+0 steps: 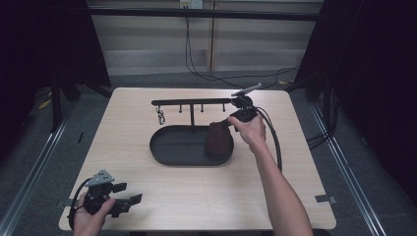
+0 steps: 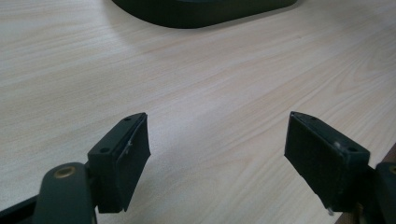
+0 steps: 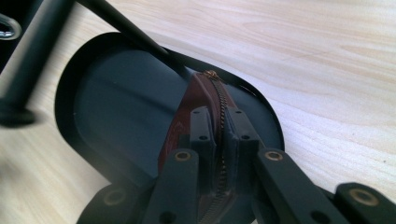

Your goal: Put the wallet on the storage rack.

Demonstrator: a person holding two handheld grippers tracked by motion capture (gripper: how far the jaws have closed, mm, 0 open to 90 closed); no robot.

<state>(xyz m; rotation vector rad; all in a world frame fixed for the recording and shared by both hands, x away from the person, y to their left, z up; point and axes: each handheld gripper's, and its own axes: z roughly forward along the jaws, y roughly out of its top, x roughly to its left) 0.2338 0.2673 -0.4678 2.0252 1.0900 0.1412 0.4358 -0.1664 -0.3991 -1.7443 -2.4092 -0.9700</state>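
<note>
From the high view, the person's right forearm reaches diagonally across the table (image 1: 147, 196), and the right hand (image 1: 253, 132) holds the right gripper (image 1: 227, 126) beside the right end of the black oval tray (image 1: 169, 153). That gripper is clamped on the top of a dark red-brown pouch (image 1: 219, 140), which hangs upright with its bottom in the tray's right end. Behind the tray stands a black hook rack (image 1: 192, 103) with a metal clasp (image 1: 160, 116) hanging at its left. The left hand (image 1: 88, 219) rests at the near left corner of the table, well apart from the tray, with the left gripper (image 1: 129, 201) pointing right.

The left gripper view shows what the high view leaves small: its two jaws stand wide apart over bare wood with nothing between them, the tray's edge far off.

The right gripper view shows the grip closely: both jaws squeeze the pouch's zipper (image 3: 222, 116) seam from either side, above the tray floor.
</note>
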